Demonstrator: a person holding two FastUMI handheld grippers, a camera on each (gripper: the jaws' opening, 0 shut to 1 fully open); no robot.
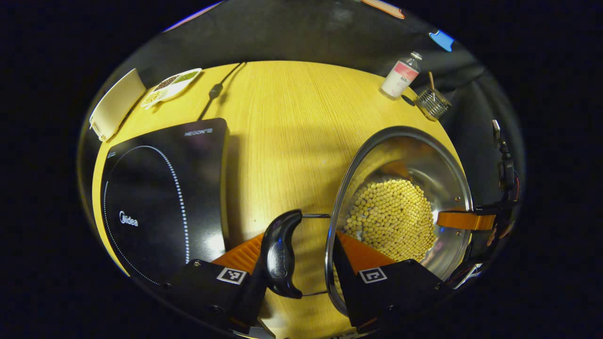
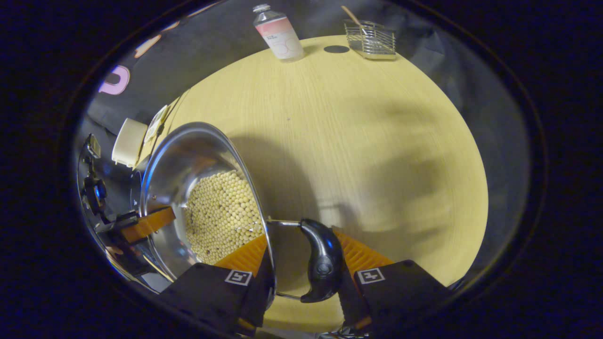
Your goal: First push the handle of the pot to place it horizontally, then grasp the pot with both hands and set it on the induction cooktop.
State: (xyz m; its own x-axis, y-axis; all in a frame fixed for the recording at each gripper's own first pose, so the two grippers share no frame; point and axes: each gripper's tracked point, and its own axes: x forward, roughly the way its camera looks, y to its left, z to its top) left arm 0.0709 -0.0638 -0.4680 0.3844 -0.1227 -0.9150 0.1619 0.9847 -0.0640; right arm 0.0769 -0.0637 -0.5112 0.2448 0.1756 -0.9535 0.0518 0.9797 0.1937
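Both grippers at the pot, induction cooktop beside it.
I see left gripper and right gripper each part-open, straddling a pot handle, grip unclear.

I see a pale wood-grain tabletop with a rounded edge, lit from above so soft shadows fall across it. Behind it hangs the booth's black cloth wall, creased in places. At the far edge of my right gripper view stand a bottle and a wire basket.
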